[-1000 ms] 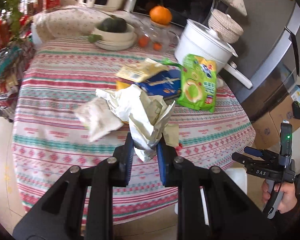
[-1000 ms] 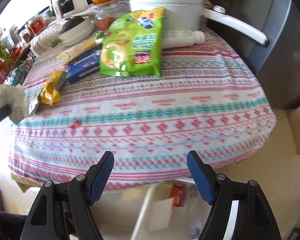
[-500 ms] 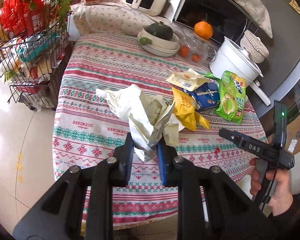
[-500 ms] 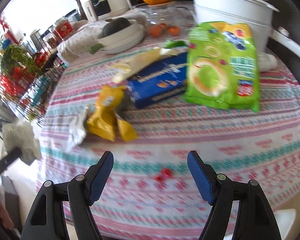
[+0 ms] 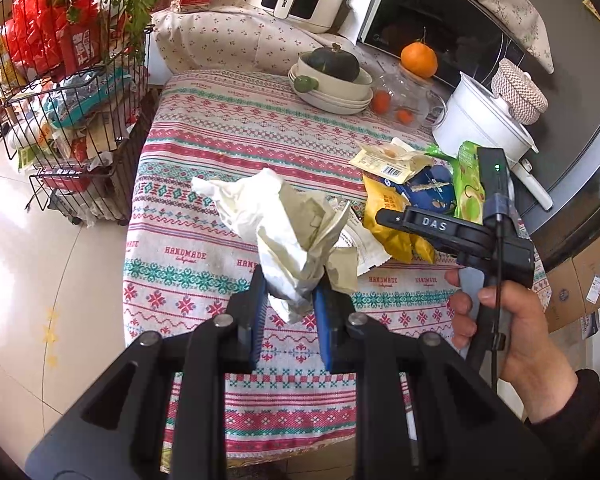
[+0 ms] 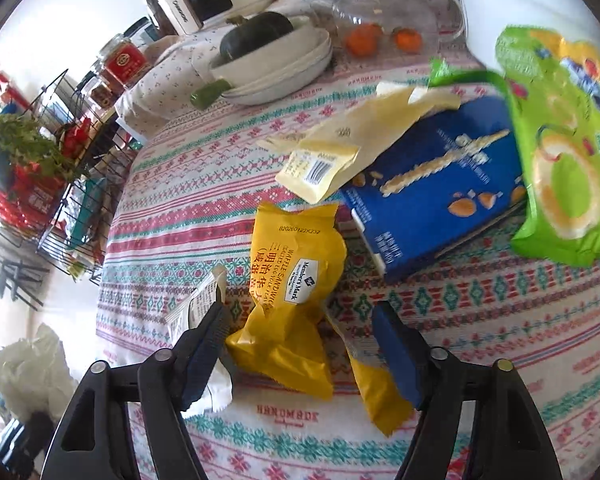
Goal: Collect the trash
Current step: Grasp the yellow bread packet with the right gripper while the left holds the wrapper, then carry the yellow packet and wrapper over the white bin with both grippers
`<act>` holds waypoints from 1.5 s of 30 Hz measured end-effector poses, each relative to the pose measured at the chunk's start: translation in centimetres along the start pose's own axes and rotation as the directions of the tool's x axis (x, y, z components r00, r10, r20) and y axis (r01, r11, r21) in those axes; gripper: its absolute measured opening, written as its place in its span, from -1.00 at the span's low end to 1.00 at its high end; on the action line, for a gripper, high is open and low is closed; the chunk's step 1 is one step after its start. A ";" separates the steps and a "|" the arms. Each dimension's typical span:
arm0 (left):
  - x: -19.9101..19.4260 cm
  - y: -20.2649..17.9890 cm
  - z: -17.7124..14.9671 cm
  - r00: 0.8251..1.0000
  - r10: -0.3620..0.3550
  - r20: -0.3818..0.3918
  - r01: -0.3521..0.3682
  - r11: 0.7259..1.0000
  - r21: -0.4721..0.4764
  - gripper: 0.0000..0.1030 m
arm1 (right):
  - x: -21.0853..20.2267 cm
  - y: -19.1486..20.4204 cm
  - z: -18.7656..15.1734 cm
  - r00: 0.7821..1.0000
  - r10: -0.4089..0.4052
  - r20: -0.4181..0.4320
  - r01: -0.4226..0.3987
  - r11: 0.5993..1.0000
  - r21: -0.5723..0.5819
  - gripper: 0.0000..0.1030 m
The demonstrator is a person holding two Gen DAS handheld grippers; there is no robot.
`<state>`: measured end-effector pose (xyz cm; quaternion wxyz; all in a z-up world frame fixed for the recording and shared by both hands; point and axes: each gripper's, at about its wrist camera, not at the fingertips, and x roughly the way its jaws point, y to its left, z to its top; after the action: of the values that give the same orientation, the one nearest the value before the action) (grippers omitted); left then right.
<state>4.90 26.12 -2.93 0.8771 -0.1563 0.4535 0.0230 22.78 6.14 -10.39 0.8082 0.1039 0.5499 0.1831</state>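
Two grippers: left gripper (image 5: 289, 312) clamps crumpled paper (image 5: 284, 228); right gripper (image 6: 300, 344), jaws just narrowing, still unclamped, straddles yellow wrapper (image 6: 296, 288) for pickup.

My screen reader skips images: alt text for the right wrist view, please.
The right gripper hangs open, its fingers either side of a crumpled yellow wrapper on the patterned tablecloth. Behind lie a blue box and green packet.

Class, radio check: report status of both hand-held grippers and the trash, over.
Left hand-held gripper shut on crumpled paper. Right hand-held gripper open, jaws just closing around yellow wrapper. White wrapper beside one finger.
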 end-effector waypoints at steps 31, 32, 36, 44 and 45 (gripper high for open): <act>1.4 -15.1 -4.6 0.986 -0.116 -0.118 0.148 0.937 0.315 -0.54 | -16.5 -12.2 -6.4 1.000 0.018 -0.025 -0.019 0.999 -0.049 -0.46; 1.4 -16.1 -4.9 0.984 -0.123 -0.125 0.159 0.927 0.339 -0.54 | -17.4 -12.9 -6.9 1.000 0.006 -0.029 -0.008 0.999 -0.050 -0.46; 1.2 -19.6 -6.0 0.976 -0.155 -0.150 0.204 0.893 0.401 -0.54 | -20.4 -16.2 -9.1 0.999 -0.022 -0.040 0.021 0.999 -0.026 -0.45; 1.6 -25.8 -9.8 0.948 -0.207 -0.242 0.305 0.805 0.509 -0.54 | -23.6 -22.2 -12.6 0.996 -0.041 -0.076 0.047 0.995 0.083 -0.45; 1.8 -26.5 -10.3 0.943 -0.210 -0.257 0.318 0.793 0.519 -0.54 | -24.0 -22.5 -12.8 0.996 -0.052 -0.073 0.058 0.995 0.078 -0.45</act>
<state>2.62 -2.25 -3.20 0.8325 0.0407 0.4941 -0.2470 7.13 -24.64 -3.07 0.7883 0.1145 0.5876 0.1421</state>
